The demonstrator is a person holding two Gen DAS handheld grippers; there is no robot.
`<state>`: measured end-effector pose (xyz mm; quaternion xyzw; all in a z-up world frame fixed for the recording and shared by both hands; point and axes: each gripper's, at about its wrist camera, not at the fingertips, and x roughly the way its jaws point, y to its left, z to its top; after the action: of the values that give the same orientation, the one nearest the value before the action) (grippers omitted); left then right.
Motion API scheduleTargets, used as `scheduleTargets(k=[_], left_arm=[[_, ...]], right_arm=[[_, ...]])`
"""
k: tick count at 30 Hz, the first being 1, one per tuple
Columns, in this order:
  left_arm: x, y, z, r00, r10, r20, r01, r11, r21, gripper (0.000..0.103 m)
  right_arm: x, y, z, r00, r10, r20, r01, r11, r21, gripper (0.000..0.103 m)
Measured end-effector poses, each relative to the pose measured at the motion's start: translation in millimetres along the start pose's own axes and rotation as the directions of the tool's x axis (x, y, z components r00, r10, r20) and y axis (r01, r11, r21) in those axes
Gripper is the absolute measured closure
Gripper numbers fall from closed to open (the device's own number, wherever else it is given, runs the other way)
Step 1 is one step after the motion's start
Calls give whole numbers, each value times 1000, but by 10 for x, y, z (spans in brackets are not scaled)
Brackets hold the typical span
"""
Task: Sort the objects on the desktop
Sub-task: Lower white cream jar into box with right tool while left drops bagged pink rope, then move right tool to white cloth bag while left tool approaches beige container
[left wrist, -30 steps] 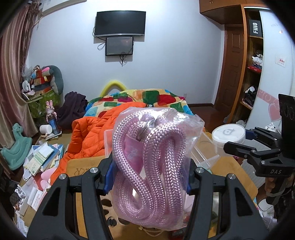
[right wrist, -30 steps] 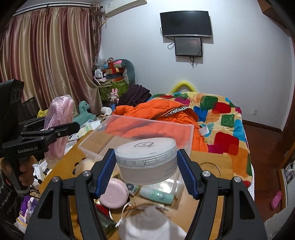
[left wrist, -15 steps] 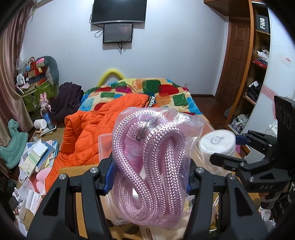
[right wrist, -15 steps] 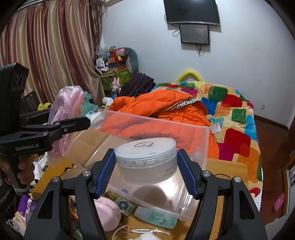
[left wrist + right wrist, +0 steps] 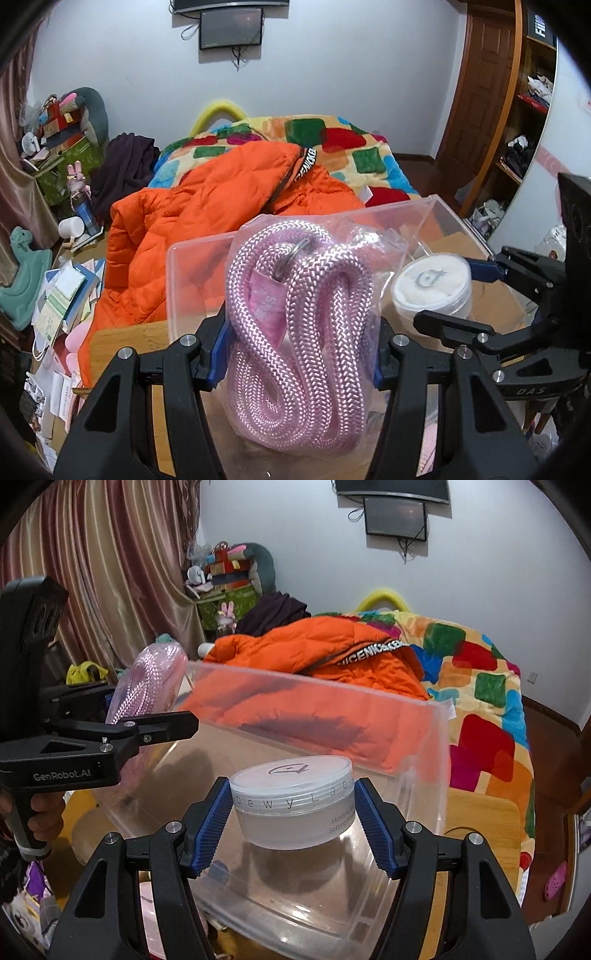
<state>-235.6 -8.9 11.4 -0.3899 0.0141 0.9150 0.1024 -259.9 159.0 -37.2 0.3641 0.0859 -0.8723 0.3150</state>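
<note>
A clear bag of pink braided rope [image 5: 295, 314] is pinched between my left gripper's [image 5: 297, 354] blue pads, held upright at the near left rim of a clear plastic bin [image 5: 192, 280]. My right gripper [image 5: 293, 812] grips a round frosted jar with a white lid [image 5: 291, 786], its jaws closing on the jar's sides. The jar hangs inside the bin [image 5: 424, 746], above its floor. In the left wrist view the jar [image 5: 432, 284] and the right gripper [image 5: 448, 291] sit to the right. In the right wrist view the rope bag [image 5: 155, 672] and the left gripper [image 5: 147, 709] are at the left.
The bin stands on a wooden table [image 5: 480, 819] with small items around it, a pink round one [image 5: 151, 915] near the front. Behind lies a bed with an orange jacket [image 5: 207, 206] and a patchwork blanket [image 5: 480, 686]. Papers [image 5: 62, 302] litter the floor at left.
Both grippers have moved forward and down to the clear bin with their loads. The jar now hangs inside the bin, and the rope bag is at its rim.
</note>
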Motion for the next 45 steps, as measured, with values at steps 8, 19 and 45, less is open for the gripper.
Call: scheduleTargets(k=[8, 19, 45], left_arm=[[92, -87, 3, 1000, 10, -19, -10, 999, 40, 46], [-5, -244, 1, 999, 40, 23, -42, 994, 100, 37], [-1040, -322, -278, 978, 102, 179, -116, 991, 65, 6]], right_arm=[[31, 82, 100, 1000, -26, -7, 25, 996, -87, 42], [-65, 153, 29, 999, -45, 10, 46, 994, -104, 42], [-1026, 291, -324, 989, -98, 113, 105, 993, -54, 20]])
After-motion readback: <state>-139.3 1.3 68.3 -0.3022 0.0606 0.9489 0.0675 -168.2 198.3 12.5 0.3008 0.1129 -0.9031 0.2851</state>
